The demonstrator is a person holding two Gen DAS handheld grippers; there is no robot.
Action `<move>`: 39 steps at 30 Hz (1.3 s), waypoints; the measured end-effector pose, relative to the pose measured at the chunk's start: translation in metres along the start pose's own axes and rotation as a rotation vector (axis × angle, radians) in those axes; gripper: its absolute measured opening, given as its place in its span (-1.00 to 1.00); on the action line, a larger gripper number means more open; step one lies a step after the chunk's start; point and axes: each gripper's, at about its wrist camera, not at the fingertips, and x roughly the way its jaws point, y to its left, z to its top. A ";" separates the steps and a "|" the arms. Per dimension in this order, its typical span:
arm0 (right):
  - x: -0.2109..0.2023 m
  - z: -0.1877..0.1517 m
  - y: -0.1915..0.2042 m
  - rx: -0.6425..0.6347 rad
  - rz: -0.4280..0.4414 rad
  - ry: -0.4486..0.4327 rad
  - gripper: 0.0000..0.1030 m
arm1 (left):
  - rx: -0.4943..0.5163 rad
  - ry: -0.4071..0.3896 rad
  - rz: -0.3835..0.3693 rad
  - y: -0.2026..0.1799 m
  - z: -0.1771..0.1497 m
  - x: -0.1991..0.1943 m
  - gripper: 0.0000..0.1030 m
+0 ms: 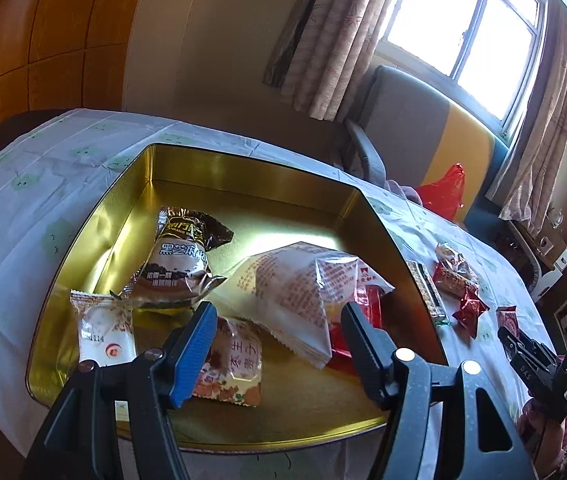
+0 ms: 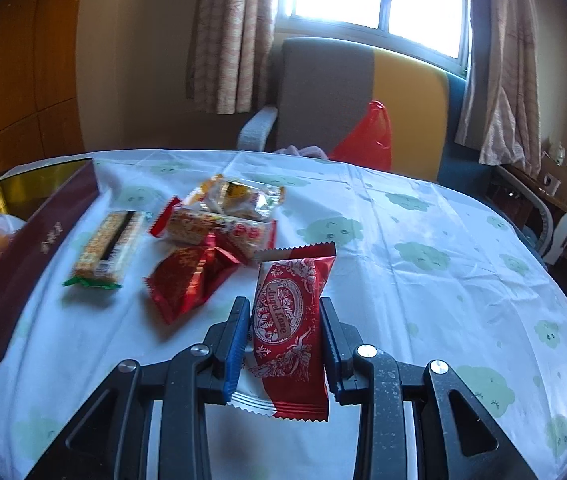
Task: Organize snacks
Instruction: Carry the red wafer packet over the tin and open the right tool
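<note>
Left tool: spread wide, nothing gripped, above the gold tin holding several snack packets. Loose snacks lie on the worktop beside the tin. Right tool: pinching a red packet.

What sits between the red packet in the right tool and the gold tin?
The right tool is shut on the red packet. Toward the gold tin at left lie loose snacks on the tablecloth: a red wrapper and a long bar. The tin's near wall must also be cleared. A lifted carry should pass over all.
</note>
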 end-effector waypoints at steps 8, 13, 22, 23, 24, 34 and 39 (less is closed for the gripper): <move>-0.031 0.007 0.063 -0.028 0.211 -0.025 -0.33 | -0.033 -0.007 0.009 0.006 -0.006 -0.006 0.27; -0.047 0.017 0.111 -0.100 0.329 -0.041 -0.33 | -0.061 -0.008 0.011 0.014 -0.007 -0.009 0.27; -0.047 0.031 0.174 -0.155 0.519 0.048 -0.33 | -0.085 -0.034 0.040 0.024 -0.002 -0.018 0.27; -0.045 0.032 0.178 -0.162 0.526 0.058 -0.33 | -0.093 -0.039 0.042 0.026 -0.001 -0.019 0.27; -0.041 0.034 0.184 -0.170 0.535 0.073 -0.32 | -0.101 -0.045 0.043 0.027 -0.001 -0.021 0.27; 0.004 0.042 0.233 -0.159 0.603 0.259 -0.31 | -0.139 -0.077 0.054 0.037 0.004 -0.031 0.27; 0.015 0.045 0.244 -0.136 0.639 0.283 -0.33 | -0.136 -0.081 0.057 0.036 0.004 -0.033 0.27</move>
